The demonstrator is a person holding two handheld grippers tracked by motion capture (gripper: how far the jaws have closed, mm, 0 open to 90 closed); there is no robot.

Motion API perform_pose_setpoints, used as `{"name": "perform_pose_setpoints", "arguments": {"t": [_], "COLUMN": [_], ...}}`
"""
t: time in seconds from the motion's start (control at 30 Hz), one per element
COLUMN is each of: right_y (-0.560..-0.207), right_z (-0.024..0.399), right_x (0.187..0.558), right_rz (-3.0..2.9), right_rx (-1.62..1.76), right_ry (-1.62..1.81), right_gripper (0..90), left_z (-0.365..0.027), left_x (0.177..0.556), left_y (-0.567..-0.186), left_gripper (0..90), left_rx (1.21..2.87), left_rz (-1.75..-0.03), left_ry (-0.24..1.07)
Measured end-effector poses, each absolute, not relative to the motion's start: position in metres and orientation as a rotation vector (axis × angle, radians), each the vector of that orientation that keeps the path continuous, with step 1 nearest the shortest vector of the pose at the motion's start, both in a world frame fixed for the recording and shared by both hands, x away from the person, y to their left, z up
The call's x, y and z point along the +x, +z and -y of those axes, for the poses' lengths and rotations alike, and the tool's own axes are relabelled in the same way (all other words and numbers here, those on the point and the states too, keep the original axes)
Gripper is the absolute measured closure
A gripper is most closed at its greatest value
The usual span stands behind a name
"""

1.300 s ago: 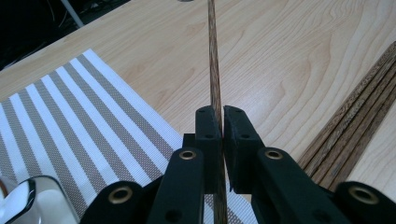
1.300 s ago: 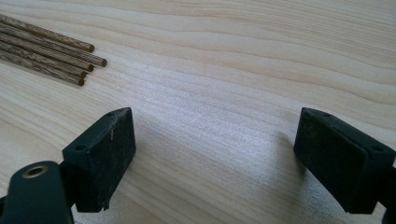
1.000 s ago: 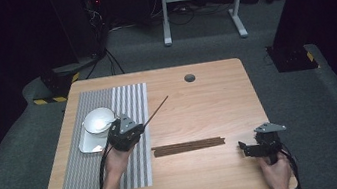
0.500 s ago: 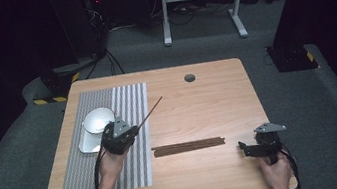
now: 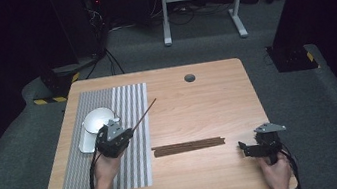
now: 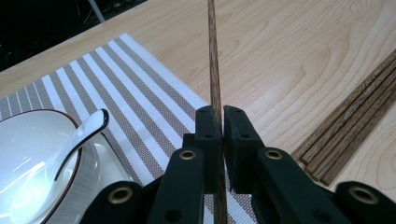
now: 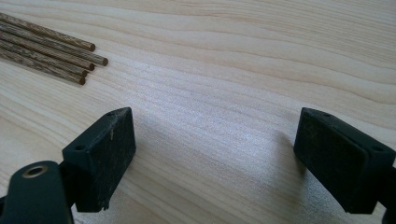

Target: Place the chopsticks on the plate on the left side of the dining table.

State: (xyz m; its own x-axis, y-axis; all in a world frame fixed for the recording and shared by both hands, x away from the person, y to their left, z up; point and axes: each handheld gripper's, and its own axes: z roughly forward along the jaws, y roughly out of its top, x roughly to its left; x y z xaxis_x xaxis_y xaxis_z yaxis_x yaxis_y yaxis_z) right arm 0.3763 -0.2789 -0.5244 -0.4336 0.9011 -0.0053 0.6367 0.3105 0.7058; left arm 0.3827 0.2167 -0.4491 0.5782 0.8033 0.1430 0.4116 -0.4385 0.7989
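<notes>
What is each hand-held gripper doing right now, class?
Left hand-held gripper: closed on a single chopstick.
Right hand-held gripper: open, nothing between its jaws.

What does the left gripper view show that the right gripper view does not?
Left gripper view alone: the left gripper shut on a single chopstick, above a striped placemat, with a white bowl holding a spoon.

Right gripper view alone: the right gripper, jaws wide apart with nothing between them.

Shared: the wooden table and the bundle of chopsticks lying on it.
</notes>
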Motion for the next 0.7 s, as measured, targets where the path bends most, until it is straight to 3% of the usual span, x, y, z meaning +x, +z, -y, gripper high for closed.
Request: {"name": "perform_pose_setpoints", "arguments": {"t": [0.7], "right_y": [-0.524], "right_z": [0.279], "right_x": [0.376], "right_rz": [-2.183], "right_rx": [1.368], "right_ry": [0.896], "right_gripper": [12.5], "left_z": [-0.242], "left_x": [0.374], "left_y": [-0.456], "left_gripper": [84.5], "left_rx": [2.064], "left_rz": [-1.032], "left_ry": [0.695]}}
